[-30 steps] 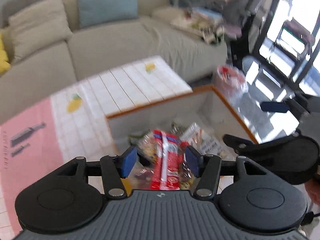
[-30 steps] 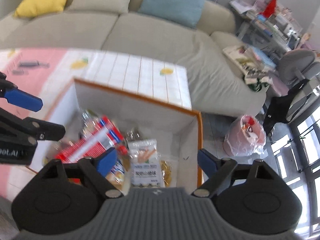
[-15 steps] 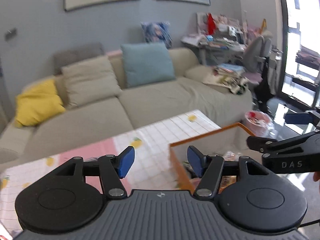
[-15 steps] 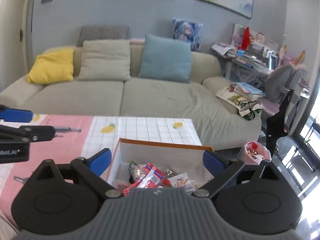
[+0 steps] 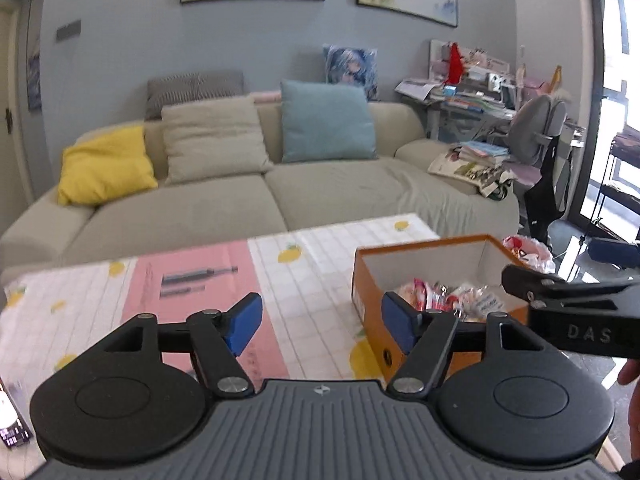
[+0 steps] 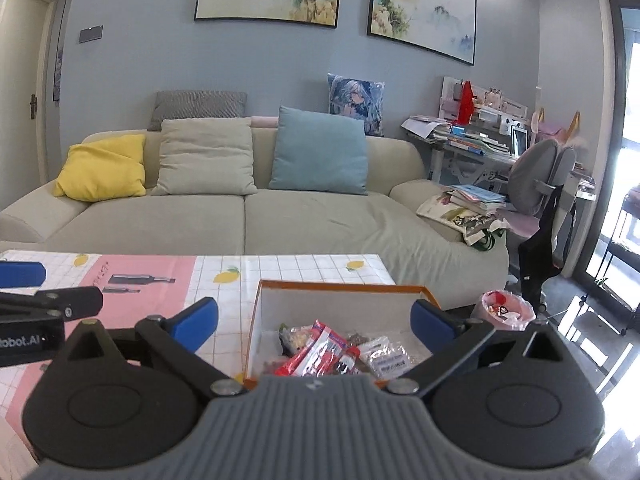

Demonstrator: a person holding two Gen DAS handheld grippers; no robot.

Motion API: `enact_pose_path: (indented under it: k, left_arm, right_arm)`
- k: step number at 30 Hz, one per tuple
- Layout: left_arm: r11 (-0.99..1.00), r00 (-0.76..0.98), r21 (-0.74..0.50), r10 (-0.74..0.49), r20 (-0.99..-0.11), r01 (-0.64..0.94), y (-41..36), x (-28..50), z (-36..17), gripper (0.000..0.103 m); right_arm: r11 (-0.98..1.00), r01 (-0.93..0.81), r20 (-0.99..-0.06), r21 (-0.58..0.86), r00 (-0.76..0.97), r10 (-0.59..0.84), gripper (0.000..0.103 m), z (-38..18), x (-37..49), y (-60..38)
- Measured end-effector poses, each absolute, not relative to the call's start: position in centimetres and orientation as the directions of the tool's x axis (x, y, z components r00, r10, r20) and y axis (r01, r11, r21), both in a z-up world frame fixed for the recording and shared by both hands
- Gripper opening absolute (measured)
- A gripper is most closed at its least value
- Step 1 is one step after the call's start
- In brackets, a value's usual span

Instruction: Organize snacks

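From my left wrist camera, my left claw point(image 5: 322, 322) is empty and its jaws are opening; nothing sits between the blue pads point(image 5: 243, 323), only the table point(image 5: 316, 280) with its pink and white lemon-print cloth below. The orange box point(image 5: 400, 344) stands on the table to the right of this claw, its right pad showing in front of the box's near left corner. Inside the box lie the snacks point(image 5: 448, 294), a jumble of red, white and clear packets. My right claw point(image 5: 576, 280) reaches in from the right edge, its black finger crossing in front of the box's right side. Behind the table runs a beige sofa point(image 5: 248, 204) with yellow, beige and blue cushions.

From my right wrist camera, my right claw point(image 6: 314, 318) is also empty, jaws opening and very wide, one blue pad on either side of the orange box point(image 6: 340, 288). The snacks point(image 6: 332, 350) rest on the box floor: a red and white packet point(image 6: 316, 350) lies slanted at the middle, with a clear bag bearing a white label point(image 6: 386, 356) just beside it on the right. My left claw point(image 6: 32, 292) pokes in at the left edge over the pink part of the cloth, well apart from the box. A pink-lined bin point(image 6: 502, 308) stands on the floor beyond the table's right end.
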State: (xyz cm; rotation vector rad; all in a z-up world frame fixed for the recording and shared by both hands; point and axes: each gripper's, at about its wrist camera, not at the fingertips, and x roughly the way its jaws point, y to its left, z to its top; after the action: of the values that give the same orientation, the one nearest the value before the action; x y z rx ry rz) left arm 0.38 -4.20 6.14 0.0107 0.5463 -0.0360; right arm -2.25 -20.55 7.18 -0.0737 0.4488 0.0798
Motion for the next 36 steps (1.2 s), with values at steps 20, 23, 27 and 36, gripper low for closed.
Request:
enact_pose_path:
  k: [20, 23, 27, 36]
  left_arm:
    - [0.999, 0.762, 0.012, -0.018, -0.647, 0.034, -3.8, 1.3, 1.7, 0.08]
    - [1.0, 0.763, 0.012, -0.013, -0.647, 0.028, -3.6, 1.3, 1.8, 0.08]
    - [0.999, 0.765, 0.02, -0.006, -0.645, 0.025, -3.5, 1.2, 1.9, 0.08]
    - [1.0, 0.768, 0.015, -0.006, -0.641, 0.021, -3.3, 1.1, 2.3, 0.081]
  right_arm:
    - [0.997, -0.068, -0.627, -0.033, 0.778, 0.033, 0.1, 1.4, 0.5, -20.8]
    - [0.997, -0.068, -0.632, -0.027, 0.774, 0.036, 0.1, 1.3, 0.7, -20.7]
    - [0.997, -0.073, -0.629, -0.036, 0.777, 0.034, 0.1, 1.3, 0.7, -20.6]
    - [0.996, -0.076, -0.632, -0.036, 0.774, 0.036, 0.1, 1.4, 0.6, -20.5]
